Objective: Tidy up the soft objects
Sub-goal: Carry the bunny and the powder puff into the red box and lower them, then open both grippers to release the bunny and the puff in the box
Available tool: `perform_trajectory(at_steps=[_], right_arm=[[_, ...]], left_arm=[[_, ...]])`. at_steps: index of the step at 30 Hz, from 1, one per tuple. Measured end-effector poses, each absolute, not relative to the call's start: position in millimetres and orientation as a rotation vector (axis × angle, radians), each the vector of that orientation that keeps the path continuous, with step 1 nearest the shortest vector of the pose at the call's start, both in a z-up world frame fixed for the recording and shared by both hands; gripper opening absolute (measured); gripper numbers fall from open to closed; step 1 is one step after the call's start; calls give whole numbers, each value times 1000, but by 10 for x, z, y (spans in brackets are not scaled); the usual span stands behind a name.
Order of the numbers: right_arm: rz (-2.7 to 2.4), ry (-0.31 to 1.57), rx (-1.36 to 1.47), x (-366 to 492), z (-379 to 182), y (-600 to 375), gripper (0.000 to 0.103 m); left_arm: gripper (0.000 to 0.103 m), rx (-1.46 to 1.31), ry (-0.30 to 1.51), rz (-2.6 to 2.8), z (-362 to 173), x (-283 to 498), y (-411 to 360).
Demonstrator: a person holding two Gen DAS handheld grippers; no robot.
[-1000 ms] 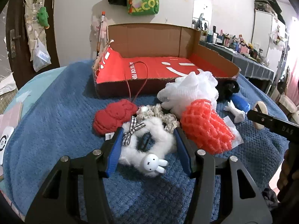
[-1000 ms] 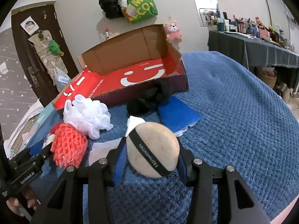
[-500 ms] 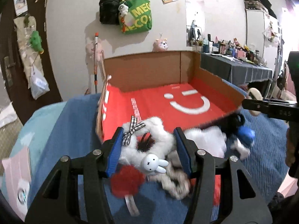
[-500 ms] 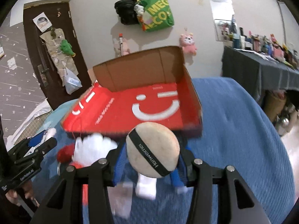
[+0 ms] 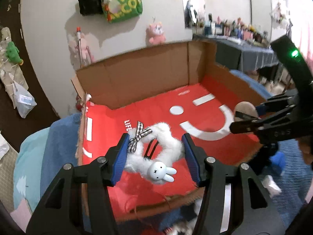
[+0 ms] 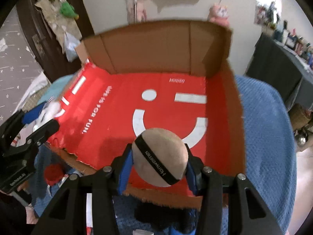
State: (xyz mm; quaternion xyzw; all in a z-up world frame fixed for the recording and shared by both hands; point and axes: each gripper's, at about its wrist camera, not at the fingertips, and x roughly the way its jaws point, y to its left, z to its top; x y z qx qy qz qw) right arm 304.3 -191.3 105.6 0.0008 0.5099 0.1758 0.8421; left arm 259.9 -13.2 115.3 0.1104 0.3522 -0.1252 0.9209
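Observation:
My left gripper (image 5: 154, 157) is shut on a white fluffy scrunchie (image 5: 168, 148) with a checked bow and a small rabbit charm. It hangs above the near left part of the red-lined cardboard box (image 5: 197, 74). My right gripper (image 6: 158, 162) is shut on a round beige puff (image 6: 159, 156) with a black band, held over the box's (image 6: 154, 58) near edge. In the left wrist view the right gripper (image 5: 244, 120) and the puff (image 5: 245, 108) show at the right, over the box. The left gripper (image 6: 33, 129) shows at the left edge of the right wrist view.
The box sits on a blue blanket (image 6: 266, 129). A red knitted item (image 6: 53, 173) and a black fuzzy item (image 6: 156, 215) lie on the blanket by the box's near wall. A dark table (image 5: 252, 58) with small clutter stands at the right, and bags (image 5: 121, 0) hang on the wall.
Both grippers have risen from the blanket and moved forward over the red box, each still holding its item. The pile of soft items has dropped below and behind them.

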Motion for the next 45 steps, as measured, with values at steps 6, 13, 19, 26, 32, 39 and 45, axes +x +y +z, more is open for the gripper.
perform_trajectory(at_steps=[6,13,19,26,32,39,45], right_arm=[[361,1227,-33,3316,850,-1861,50],[338,1336,-43,3486,665,-1869,50],[340,1350,-54,3491,674,-1905,51],[330,1352,-111,3520,656,-1886,51],[327,1334,-145,3493,635,-1861,51],[325,1311,-194,3438,636,-1822,53],[329,1293,-218,3395,627,-1757,58]], left_arm=[[52,198,866,-288,894,2961,-173],[52,223,978,-313,654,3079,-220],[52,253,1038,-301,502,3099,-195],[52,242,1054,-306,492,3080,-155],[53,231,1062,-313,477,3108,-172],[54,225,1062,-316,463,3111,-176],[65,246,1047,-294,462,3102,-168]])
